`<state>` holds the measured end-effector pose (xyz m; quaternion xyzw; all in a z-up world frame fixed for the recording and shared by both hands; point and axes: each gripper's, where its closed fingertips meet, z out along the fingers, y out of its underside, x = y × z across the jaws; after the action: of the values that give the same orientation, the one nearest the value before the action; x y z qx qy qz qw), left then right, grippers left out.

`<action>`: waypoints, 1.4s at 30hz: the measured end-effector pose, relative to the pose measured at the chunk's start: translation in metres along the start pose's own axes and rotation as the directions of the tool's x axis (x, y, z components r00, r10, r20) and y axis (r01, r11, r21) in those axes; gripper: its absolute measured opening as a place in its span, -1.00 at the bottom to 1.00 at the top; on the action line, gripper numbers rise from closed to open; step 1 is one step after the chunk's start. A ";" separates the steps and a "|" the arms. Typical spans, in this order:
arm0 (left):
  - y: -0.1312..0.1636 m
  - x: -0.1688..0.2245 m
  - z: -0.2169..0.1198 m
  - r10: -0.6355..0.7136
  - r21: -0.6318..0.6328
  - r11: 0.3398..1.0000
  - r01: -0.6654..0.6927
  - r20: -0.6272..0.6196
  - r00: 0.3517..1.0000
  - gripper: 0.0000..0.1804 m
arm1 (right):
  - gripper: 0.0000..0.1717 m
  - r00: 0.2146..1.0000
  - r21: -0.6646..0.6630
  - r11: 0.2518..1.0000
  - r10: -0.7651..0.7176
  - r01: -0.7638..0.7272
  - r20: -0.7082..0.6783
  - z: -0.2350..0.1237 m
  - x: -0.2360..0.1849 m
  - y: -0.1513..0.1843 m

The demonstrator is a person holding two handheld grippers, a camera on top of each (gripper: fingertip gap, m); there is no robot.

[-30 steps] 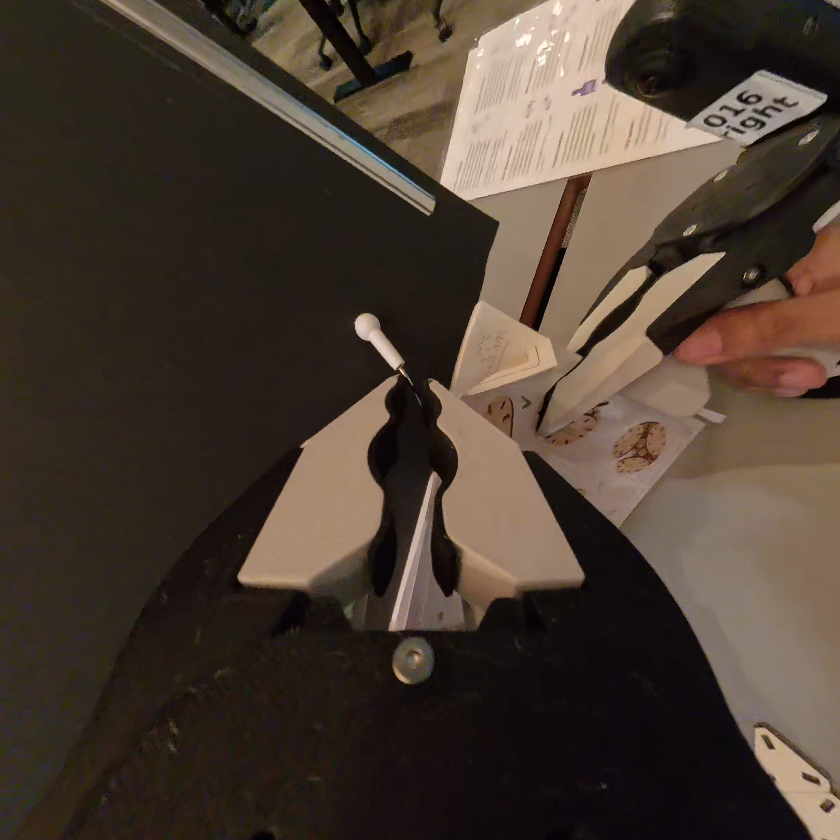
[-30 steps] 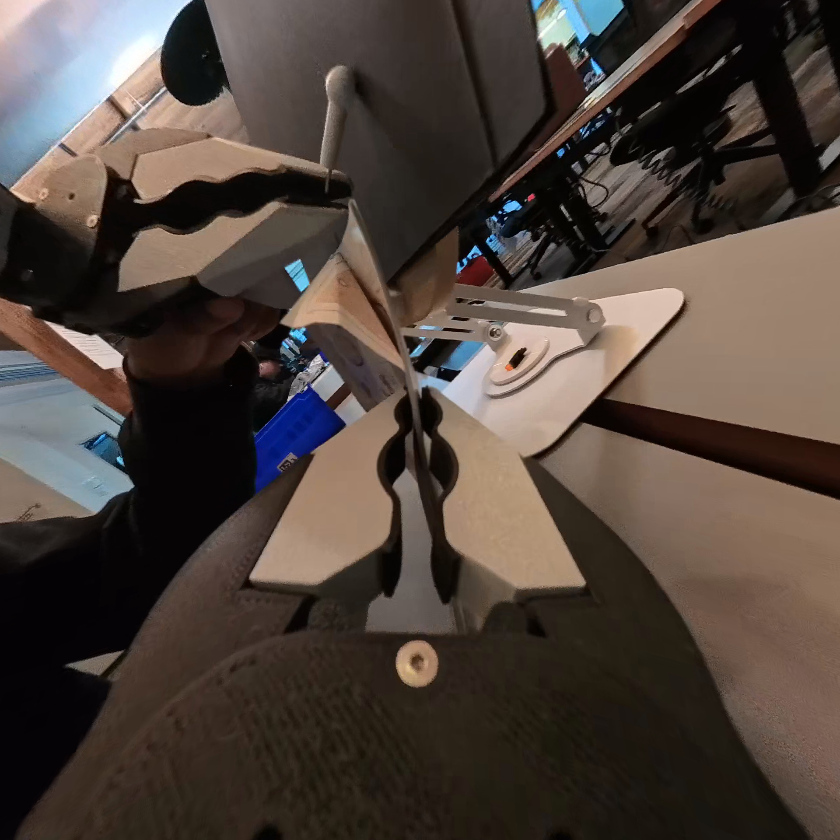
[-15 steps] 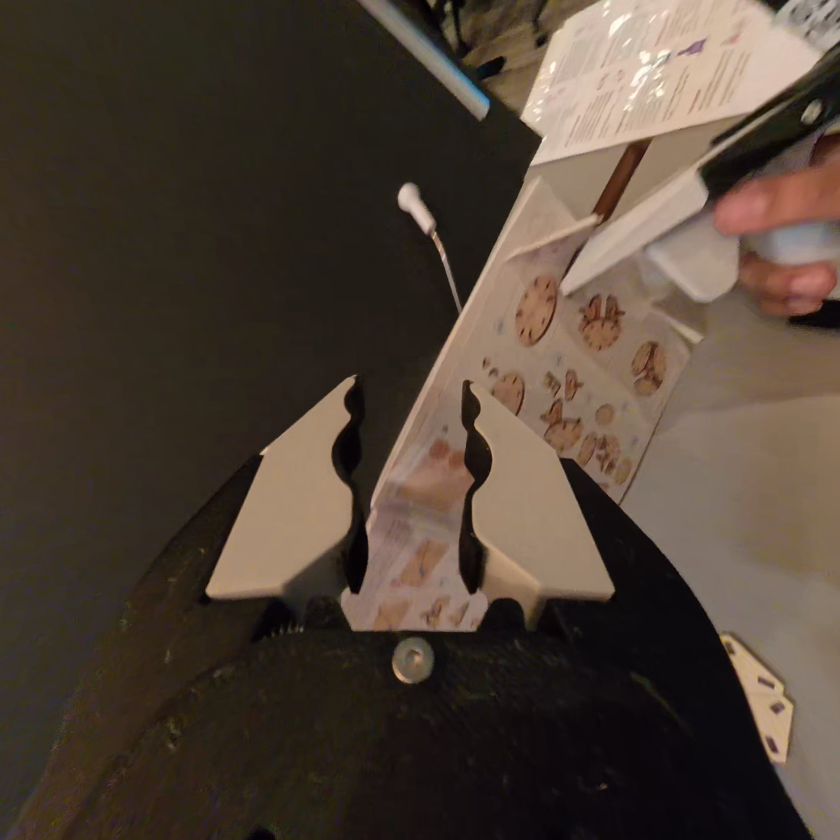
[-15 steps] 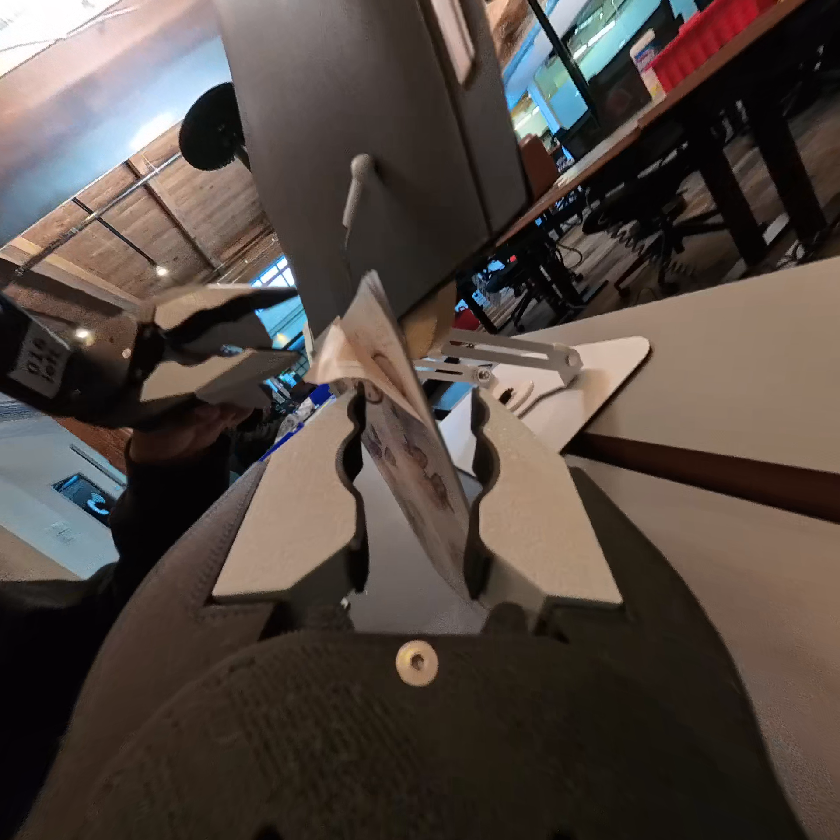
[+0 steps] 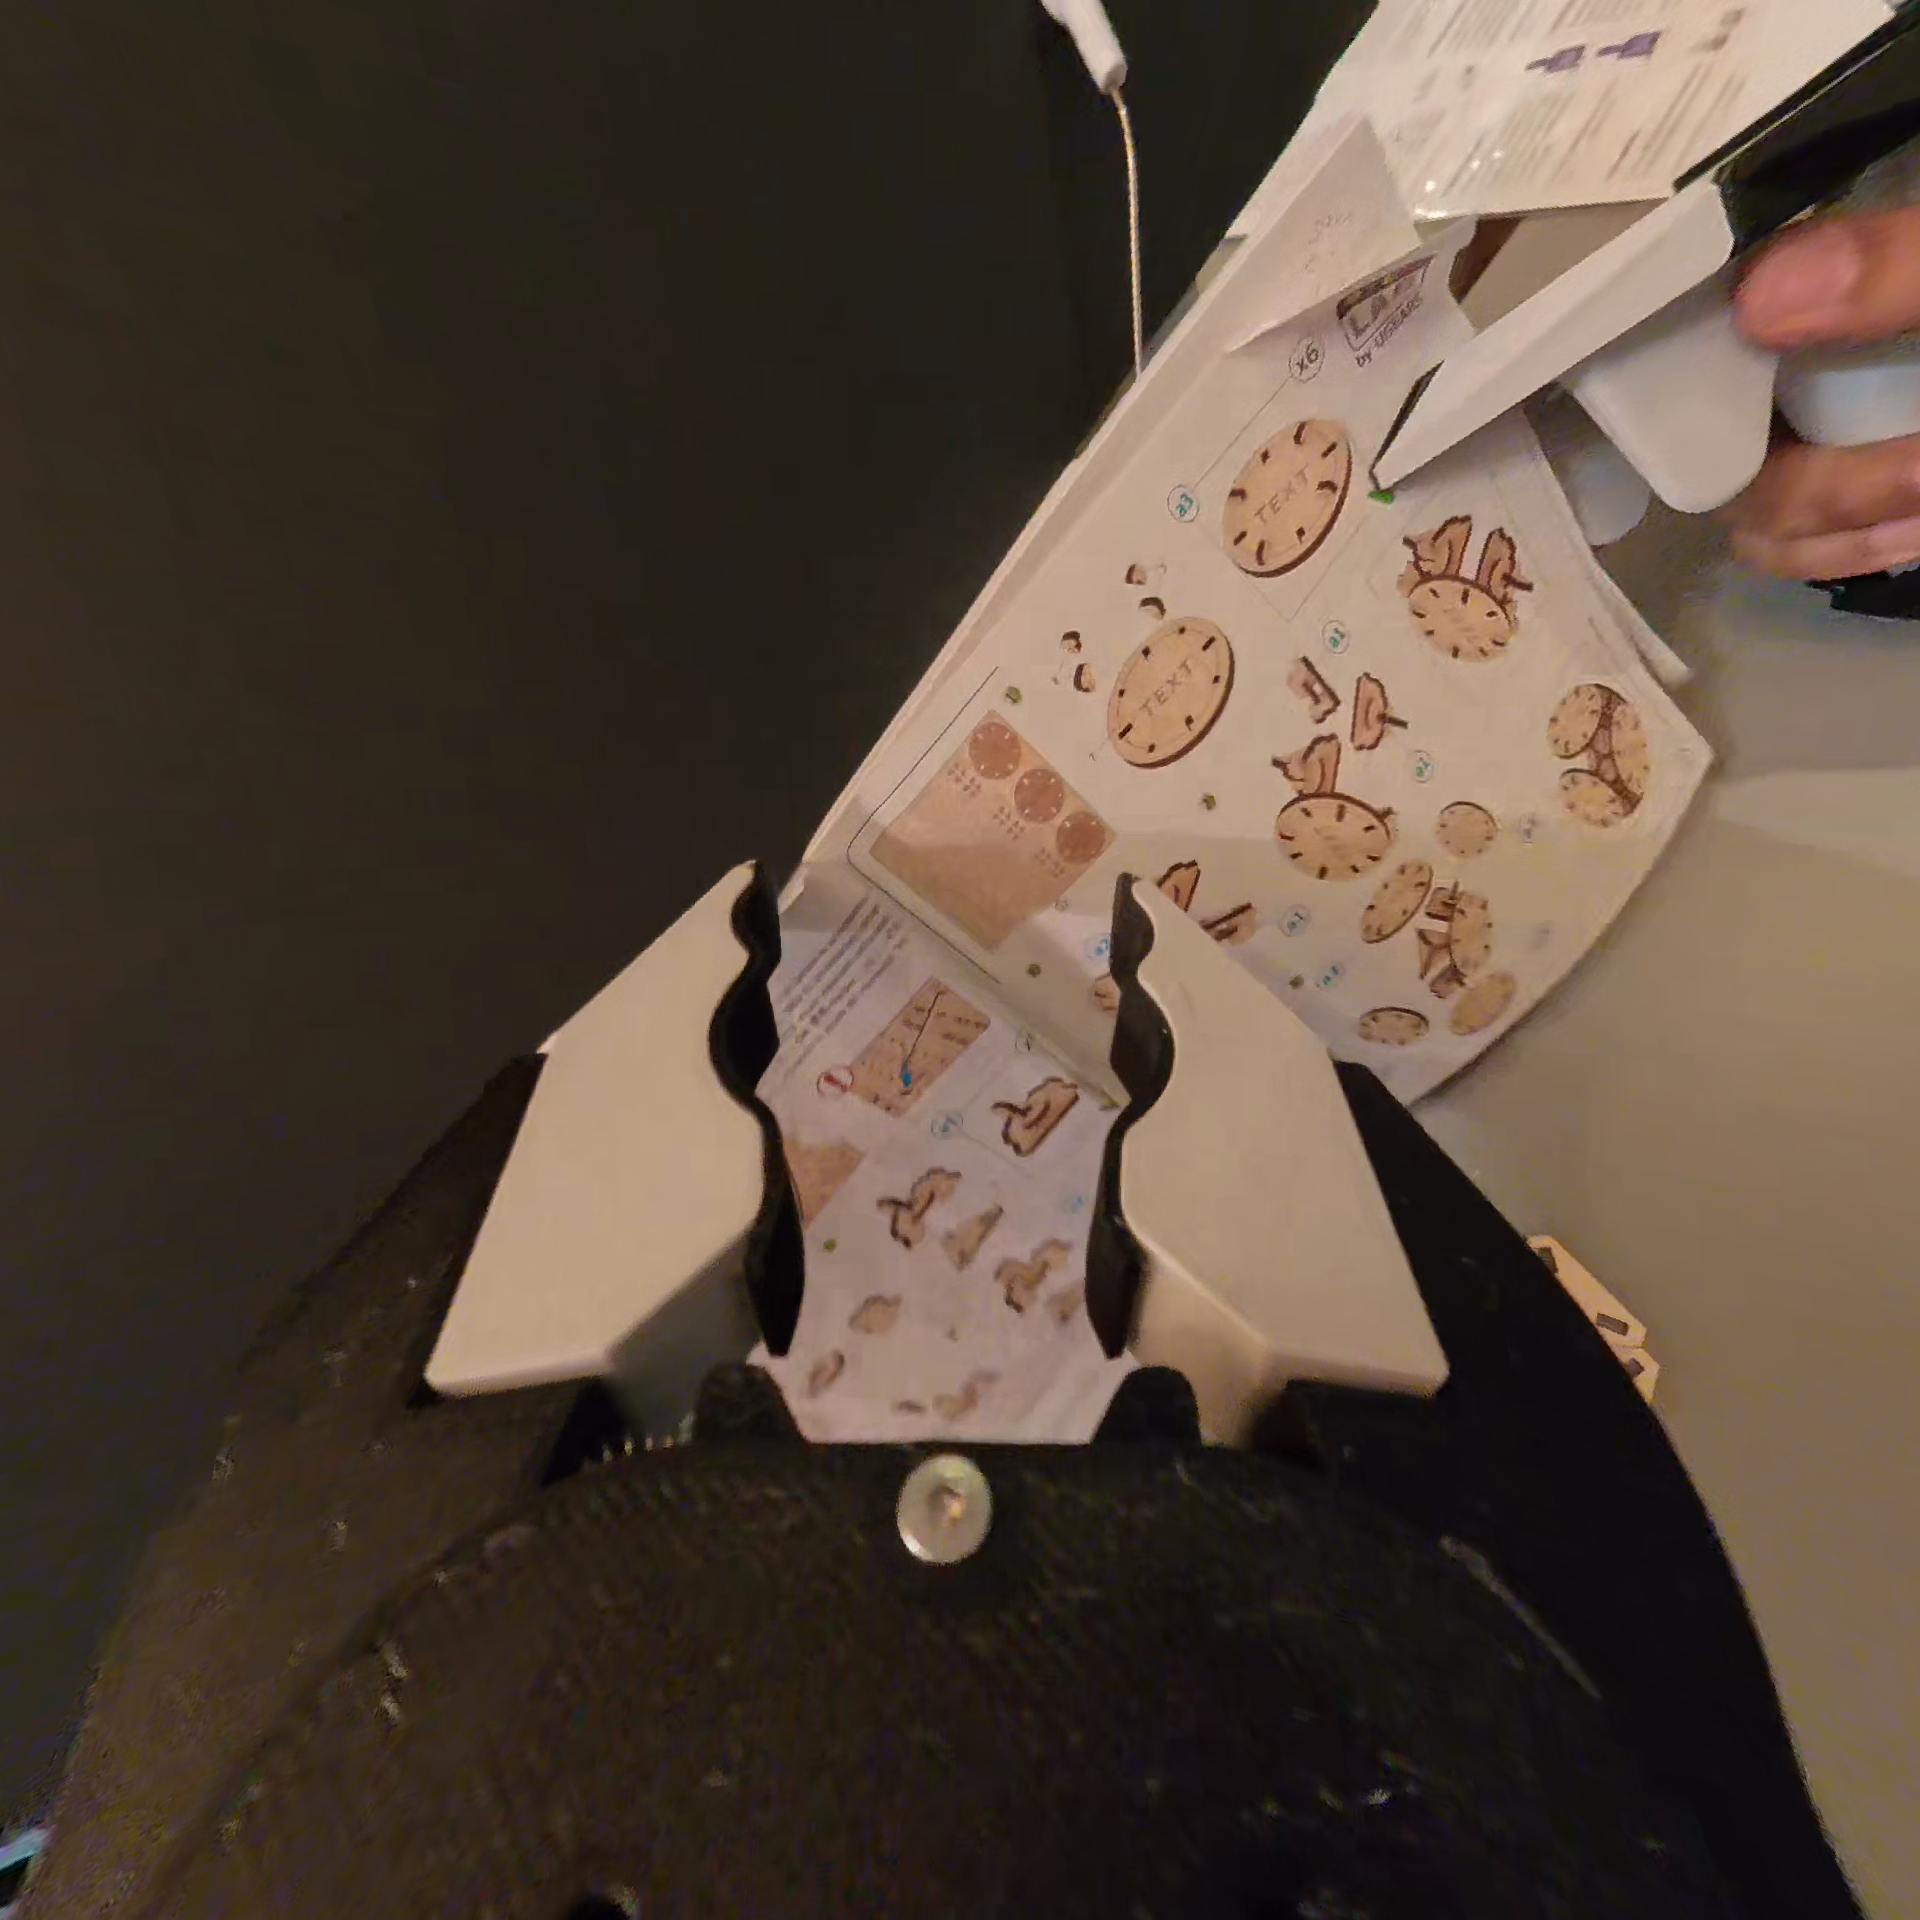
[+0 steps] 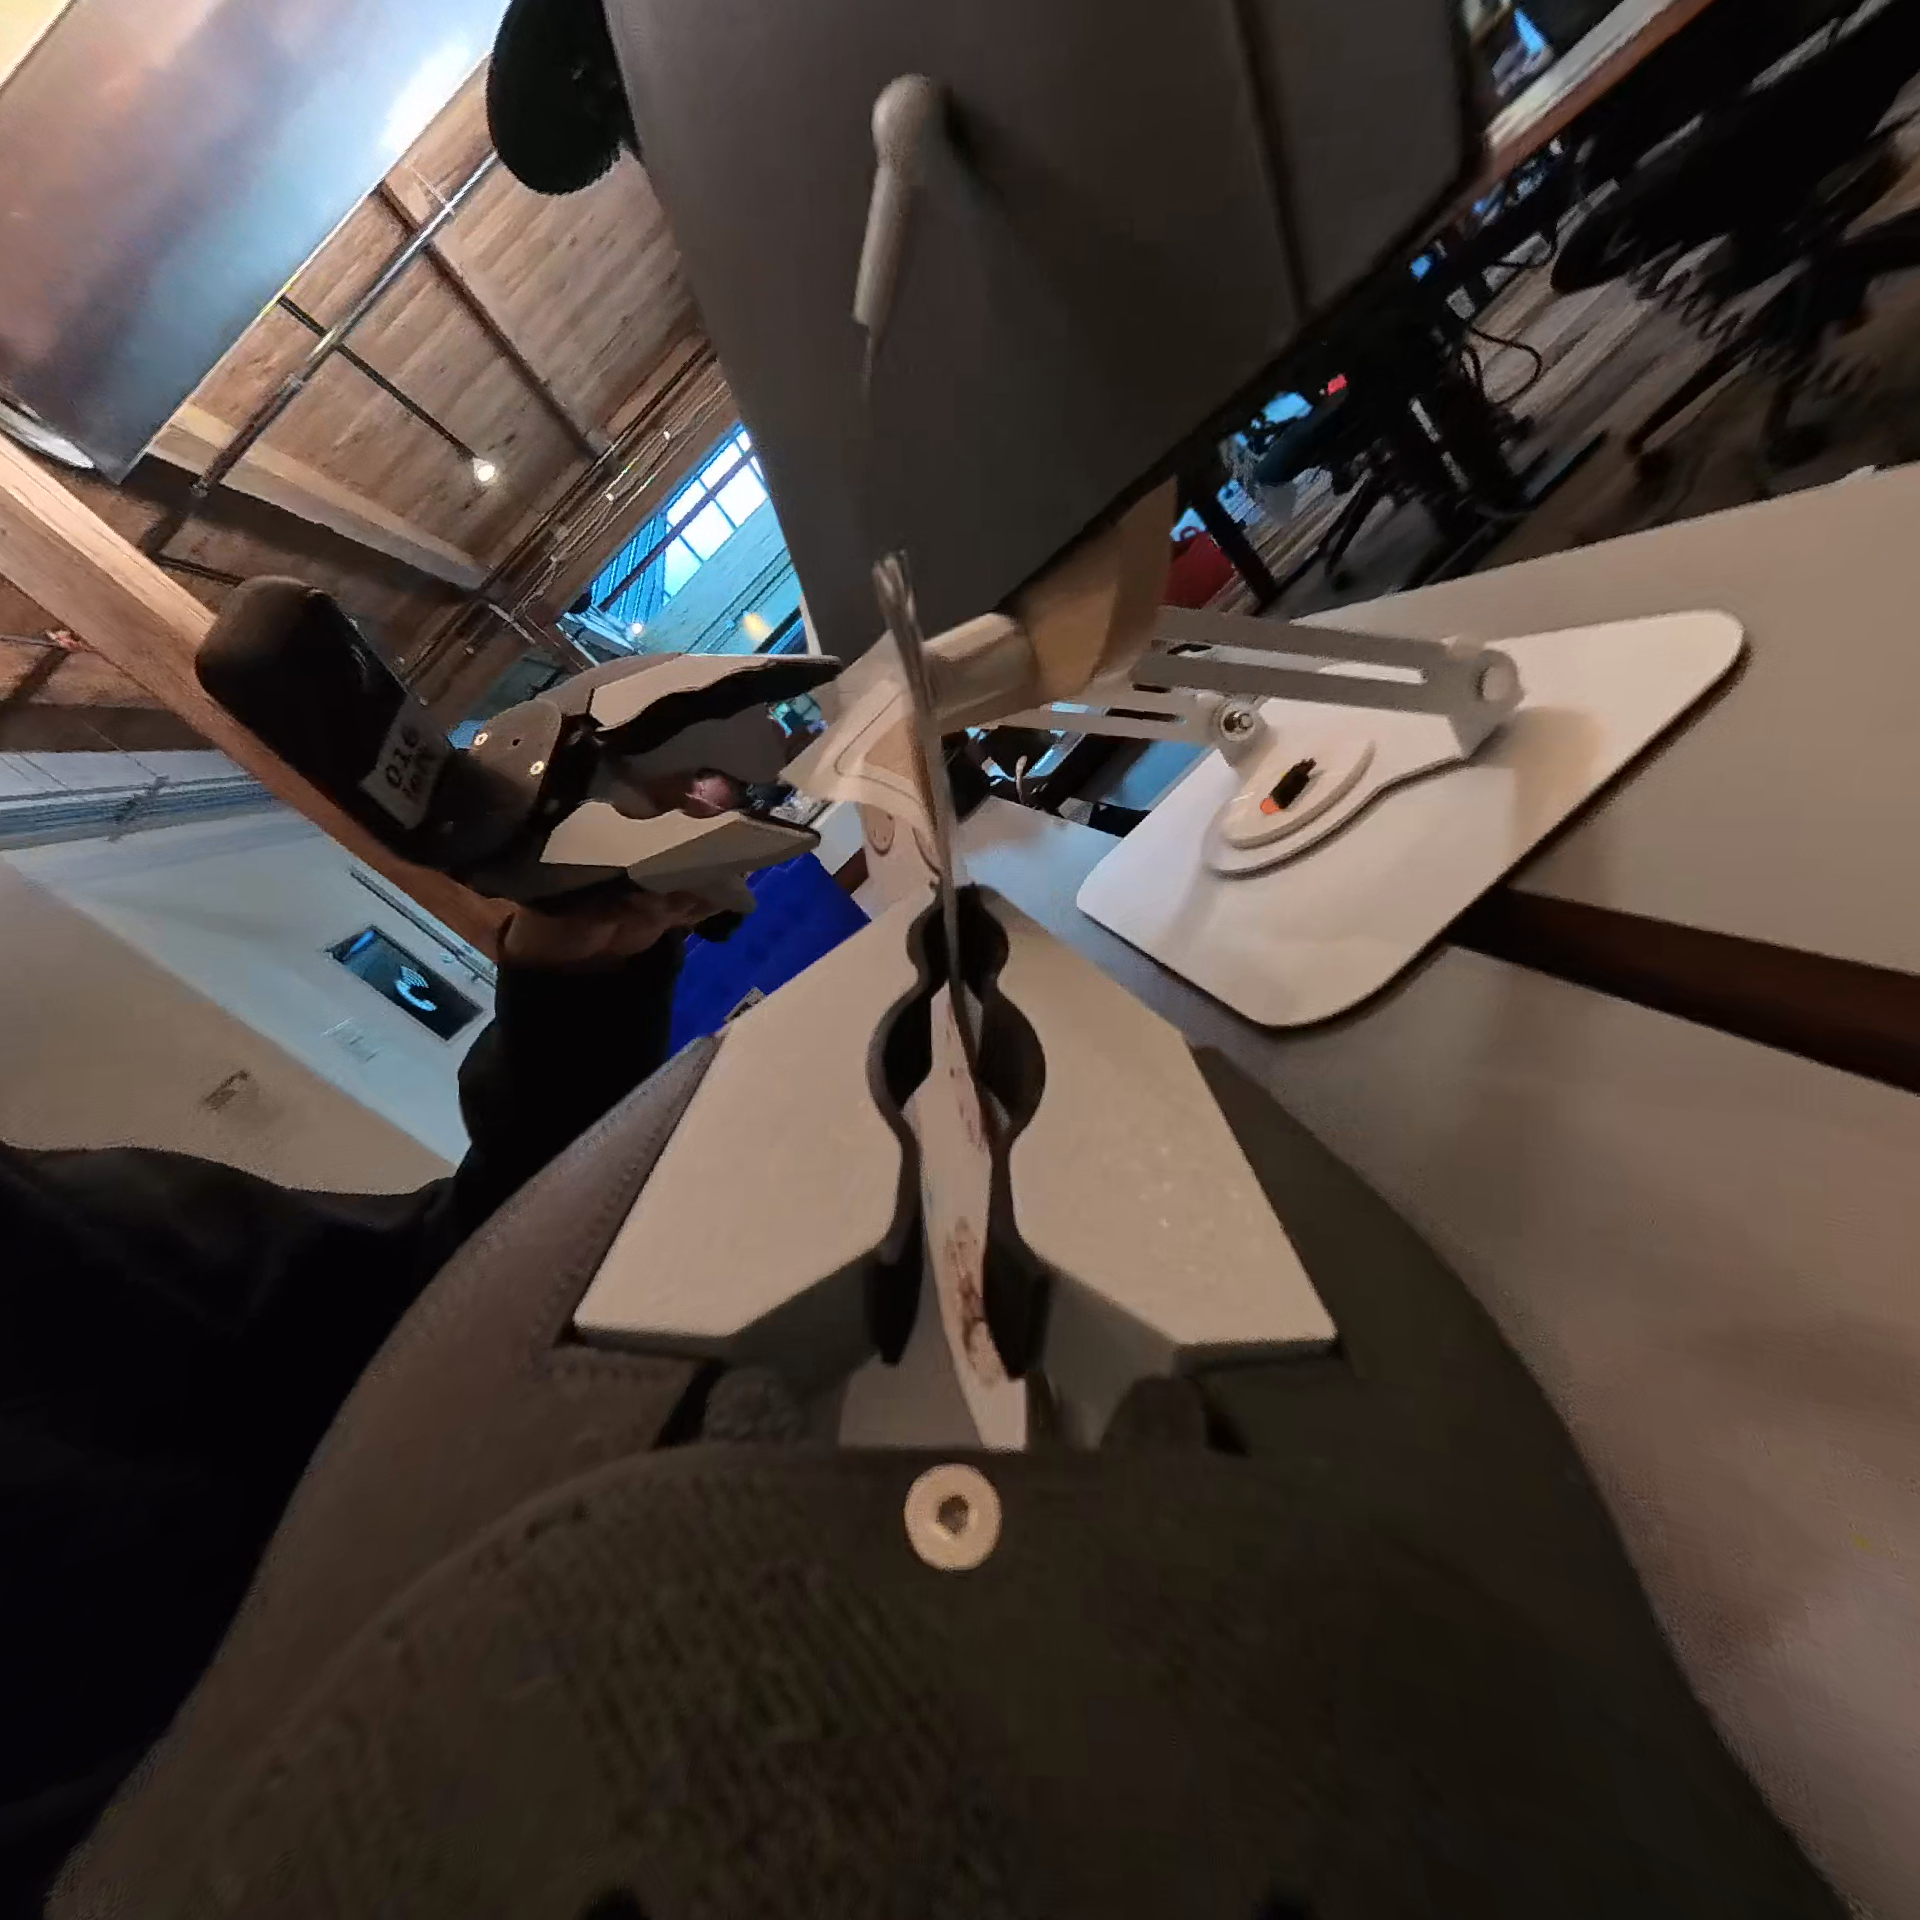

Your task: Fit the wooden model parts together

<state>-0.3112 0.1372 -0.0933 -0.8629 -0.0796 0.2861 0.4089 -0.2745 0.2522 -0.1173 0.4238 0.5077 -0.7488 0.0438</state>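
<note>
In the left wrist view the left gripper (image 5: 940, 904) points forward with its pale, angular fingers spread wide, their wavy black pads clear of anything. Between and beyond them lies a folded paper instruction sheet (image 5: 1299, 748), white and glossy, printed with tan wooden discs and small cut-out parts. It lies partly unfolded, its far part sloping up toward a dark matte panel (image 5: 468, 468) on the left. A thin wire with a white plastic tip (image 5: 1127, 187) rises along that panel. At the sheet's far upper corner the right gripper (image 5: 1397, 462) comes in from the right, tips together on the paper, with a person's hand (image 5: 1839, 395) wrapped round its body. A printed laminated page (image 5: 1621, 94) lies beyond.

In the right wrist view the right gripper (image 6: 951, 914) is closed on the sheet (image 6: 961, 1195), seen edge-on as a thin white strip clamped between the scalloped pads. The left gripper (image 6: 810, 748) hovers beyond it to the left, jaws apart, near the sheet's far edge. Farther off, a flat white metal stand base (image 6: 1403, 831) with a hinged arm rests on the smooth grey tabletop (image 6: 1662, 1299).
</note>
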 end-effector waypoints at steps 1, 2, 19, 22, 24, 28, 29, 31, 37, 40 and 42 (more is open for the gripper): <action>0.001 -0.001 0.000 -0.004 -0.003 1.000 0.004 0.000 1.000 -0.30 | -1.00 1.000 0.001 1.000 0.018 -0.018 -0.006 0.001 0.003 0.001; 0.002 -0.003 0.001 -0.007 -0.002 1.000 0.007 -0.001 1.000 -0.30 | -1.00 0.999 0.005 0.999 0.035 -0.035 -0.018 0.002 0.007 0.002; -0.009 -0.014 -0.015 -0.019 0.035 0.999 0.018 0.039 0.999 -0.32 | 0.02 0.961 0.214 0.953 -0.168 0.216 -0.219 -0.020 0.020 -0.028; -0.019 -0.018 -0.030 -0.050 0.080 0.996 0.046 0.042 0.998 -0.32 | 0.06 0.915 0.134 0.932 -0.289 0.336 -0.281 -0.012 0.015 -0.022; -0.028 -0.020 -0.045 -0.060 0.111 0.992 0.054 0.057 0.997 -0.32 | 0.14 0.848 0.054 0.897 -0.393 0.438 -0.355 -0.009 0.015 -0.018; -0.033 -0.012 -0.081 -0.099 0.152 0.985 0.085 0.092 0.991 -0.33 | 0.32 0.725 -0.047 0.834 -0.504 0.549 -0.470 -0.011 0.007 -0.006; -0.032 -0.007 -0.091 -0.104 0.154 0.984 0.088 0.099 0.990 -0.33 | 0.36 0.700 -0.057 0.820 -0.521 0.570 -0.489 -0.012 0.002 0.000; -0.026 0.003 -0.112 -0.105 0.150 0.985 0.087 0.121 0.987 -0.34 | 0.39 0.641 -0.082 0.779 -0.566 0.622 -0.518 -0.017 -0.012 0.012; -0.008 0.038 -0.170 -0.123 0.163 0.981 0.101 0.127 0.984 -0.37 | 0.21 0.556 -0.147 0.693 -0.670 0.706 -0.492 -0.029 -0.060 0.053; 0.014 0.067 -0.190 -0.184 0.184 0.969 0.166 0.085 0.979 -0.41 | 0.16 0.551 -0.130 0.691 -0.663 0.711 -0.507 -0.040 -0.079 0.064; 0.035 0.092 -0.198 -0.257 0.180 0.952 0.247 0.029 0.966 -0.44 | 0.10 0.546 -0.119 0.690 -0.654 0.714 -0.524 -0.048 -0.089 0.070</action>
<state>-0.1285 0.0177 -0.0593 -0.7986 -0.1742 0.2598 0.5142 -0.1544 0.2245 -0.1131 0.3816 0.5821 -0.5853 -0.4158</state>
